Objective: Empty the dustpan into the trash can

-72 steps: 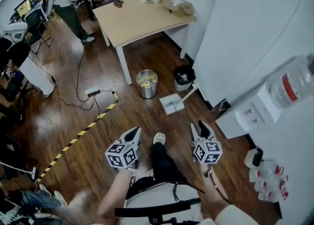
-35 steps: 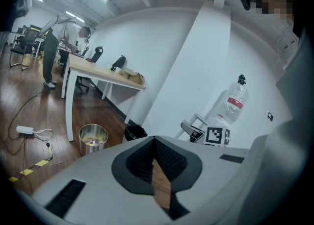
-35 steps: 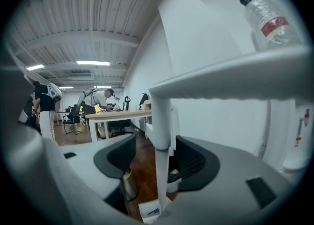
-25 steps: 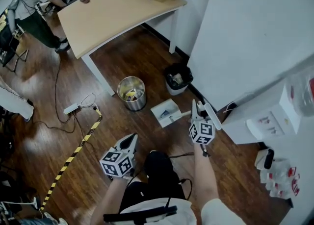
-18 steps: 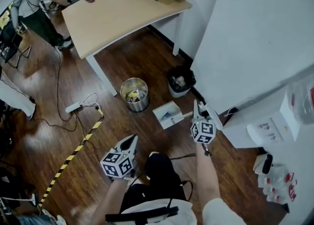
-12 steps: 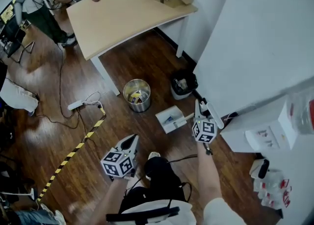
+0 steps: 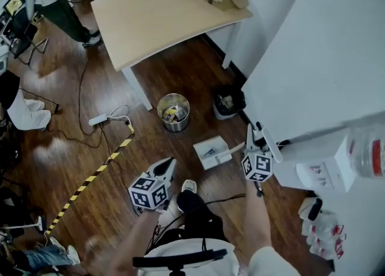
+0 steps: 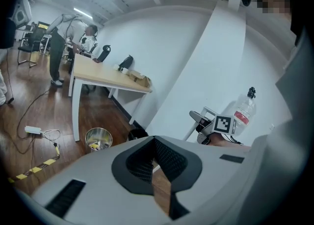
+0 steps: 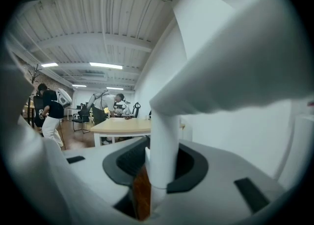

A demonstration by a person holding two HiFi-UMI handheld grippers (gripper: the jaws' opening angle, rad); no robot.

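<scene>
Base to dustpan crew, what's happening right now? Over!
Right gripper shut on dustpan handle, jaws just closing tighter. Left gripper shut, empty. Dustpan short of steel trash can, bare floor between.

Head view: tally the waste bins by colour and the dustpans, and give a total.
Silver bin: 1
Black bin: 1
White dustpan: 1
Total: 3

Right tongs just closing on dustpan handle, dustpan pulled from wall
</scene>
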